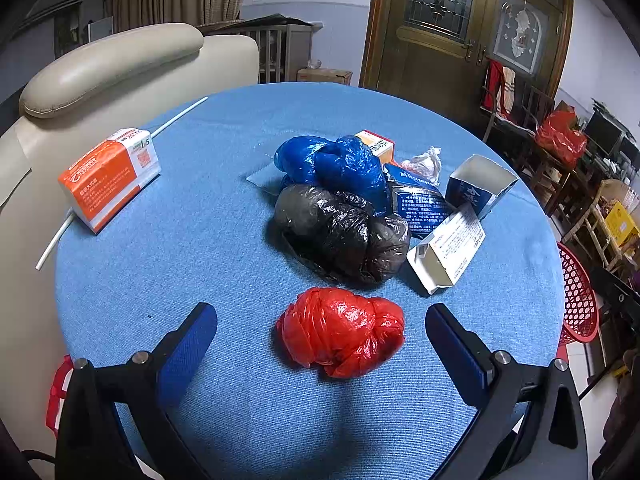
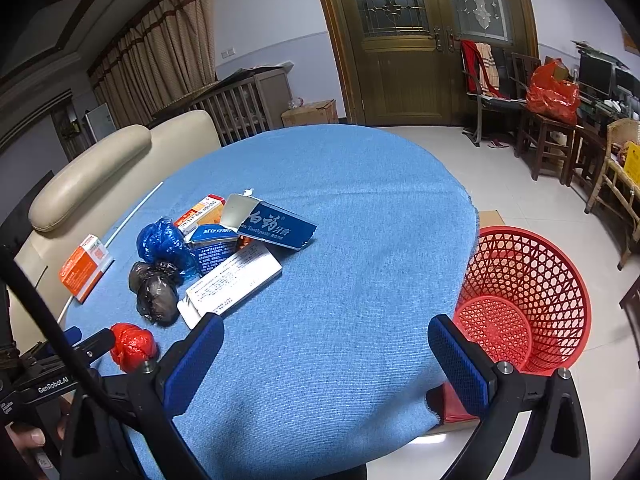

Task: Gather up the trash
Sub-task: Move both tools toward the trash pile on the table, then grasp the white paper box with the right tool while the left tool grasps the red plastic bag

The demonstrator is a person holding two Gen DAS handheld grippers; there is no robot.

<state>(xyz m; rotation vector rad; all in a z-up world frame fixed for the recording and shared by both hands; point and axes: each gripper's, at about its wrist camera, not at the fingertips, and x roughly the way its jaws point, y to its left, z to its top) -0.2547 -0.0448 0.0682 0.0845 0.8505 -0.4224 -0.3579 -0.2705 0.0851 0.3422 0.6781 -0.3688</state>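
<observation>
1. The left gripper (image 1: 320, 344) stood with fingers spread wide, the knotted red bag (image 1: 342, 332) lying between them but untouched, apparently lined up as the nearest pickup.
2. The right gripper (image 2: 326, 354), equally wide apart and empty, hung over bare blue tablecloth (image 2: 340, 200), close to the red mesh basket (image 2: 528, 292) on the floor just beside the table, likely the trash's destination.
3. Farther back, the trash sat heaped mid-table: one black bag (image 1: 340, 232) and one blue bag (image 1: 336, 164), making three knotted bags in all.
4. Around them lay four cartons: a white one (image 1: 448, 250), two blue (image 1: 478, 184), one small orange (image 1: 376, 144), and a clear wrapper (image 1: 424, 164).
5. Well apart, a fifth carton (image 1: 110, 178), orange, rested on one white rod (image 1: 176, 120).
</observation>
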